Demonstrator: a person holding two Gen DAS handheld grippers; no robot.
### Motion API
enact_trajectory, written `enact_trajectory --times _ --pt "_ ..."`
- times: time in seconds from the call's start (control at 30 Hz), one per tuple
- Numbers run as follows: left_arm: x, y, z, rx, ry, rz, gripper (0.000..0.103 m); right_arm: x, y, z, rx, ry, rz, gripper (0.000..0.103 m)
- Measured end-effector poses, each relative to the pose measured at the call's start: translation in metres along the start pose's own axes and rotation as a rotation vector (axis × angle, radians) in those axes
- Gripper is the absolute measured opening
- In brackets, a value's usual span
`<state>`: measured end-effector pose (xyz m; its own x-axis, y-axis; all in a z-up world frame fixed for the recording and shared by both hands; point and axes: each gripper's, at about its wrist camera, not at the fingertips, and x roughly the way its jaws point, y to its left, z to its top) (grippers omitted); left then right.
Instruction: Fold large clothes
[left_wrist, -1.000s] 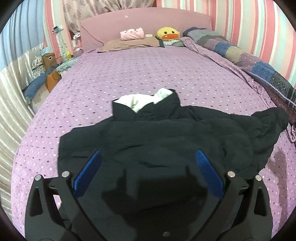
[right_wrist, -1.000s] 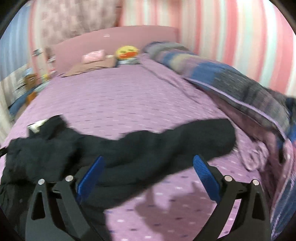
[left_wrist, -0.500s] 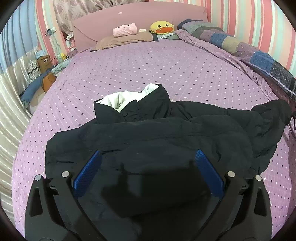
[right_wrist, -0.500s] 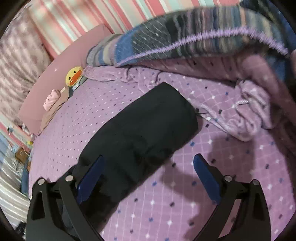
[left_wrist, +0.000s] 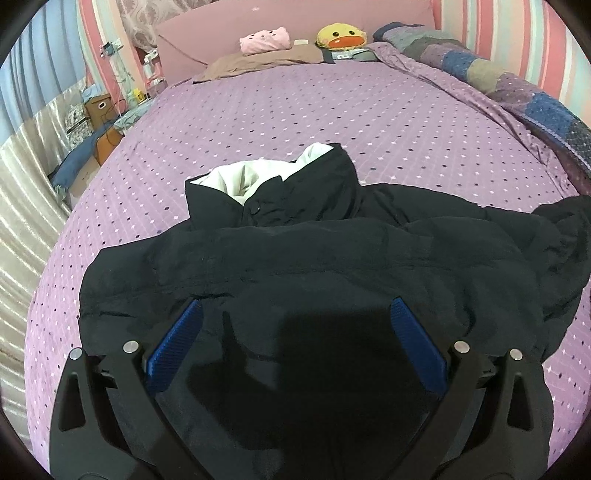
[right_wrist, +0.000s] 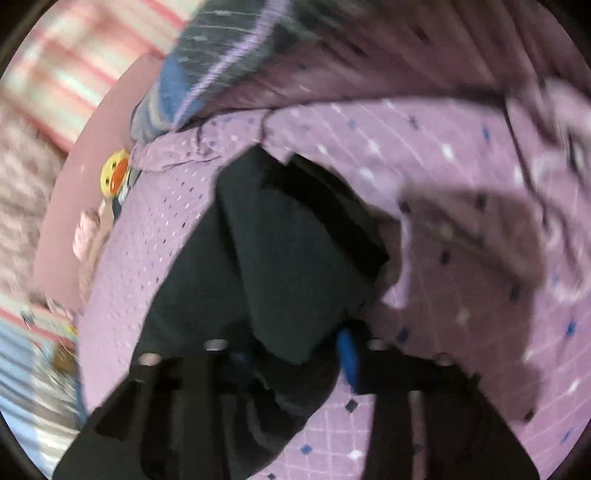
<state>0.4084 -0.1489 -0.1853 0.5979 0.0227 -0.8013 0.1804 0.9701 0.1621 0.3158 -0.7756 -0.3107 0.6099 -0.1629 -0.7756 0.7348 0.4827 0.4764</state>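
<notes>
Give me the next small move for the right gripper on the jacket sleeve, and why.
Probably carry the sleeve inward across the black jacket. The right gripper looks shut on the sleeve, though that view is blurred. In the left wrist view the jacket's right side is bunched near the quilt, while the left gripper hangs open over the body, free to pin it.

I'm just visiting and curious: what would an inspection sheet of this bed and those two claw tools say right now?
Surface: purple dotted bedspread, mostly flat.
Job's things: black jacket spread out, white lining at its collar; its sleeve lies out to the right.
Clutter: duck plush, pink plush, patchwork quilt.
Grippers: left gripper open above the jacket; right gripper shut on the sleeve, picture blurred.
Cables: nothing seen.
Surroundings: striped wall, cardboard box.
</notes>
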Motion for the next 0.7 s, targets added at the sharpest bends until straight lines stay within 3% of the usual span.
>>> enact_trajectory --times 0.2,0.27,0.33,0.43,0.5,0.57,0.63,0.7 --pt "-0.002 0.019 -0.002 -0.003 -0.015 0.023 0.100 -0.085 0.030 0.015 -0.229 -0.190 -0.060 0.017" --pt "-0.002 0.026 -0.006 -0.005 -0.022 0.029 0.100 -0.085 0.027 0.011 -0.297 -0.166 -0.127 0.017" --pt "-0.001 0.033 -0.009 -0.021 -0.020 0.037 0.100 -0.070 0.013 0.009 -0.274 -0.095 -0.165 0.019" --pt "-0.003 0.044 -0.014 -0.052 -0.009 0.007 0.100 -0.059 -0.016 -0.006 -0.193 -0.017 -0.207 0.033" --pt "-0.006 0.048 -0.015 -0.048 -0.018 0.001 0.100 -0.077 -0.013 -0.018 -0.189 -0.069 -0.229 0.050" --pt "-0.009 0.050 -0.015 -0.042 -0.031 0.002 0.100 -0.101 0.002 -0.031 -0.218 -0.155 -0.248 0.076" --pt "-0.012 0.051 -0.014 -0.042 -0.041 -0.009 0.100 -0.119 0.032 -0.044 -0.286 -0.238 -0.230 0.077" --pt "-0.015 0.052 -0.015 -0.046 -0.049 -0.015 0.100 -0.117 0.074 -0.062 -0.404 -0.215 -0.167 0.077"
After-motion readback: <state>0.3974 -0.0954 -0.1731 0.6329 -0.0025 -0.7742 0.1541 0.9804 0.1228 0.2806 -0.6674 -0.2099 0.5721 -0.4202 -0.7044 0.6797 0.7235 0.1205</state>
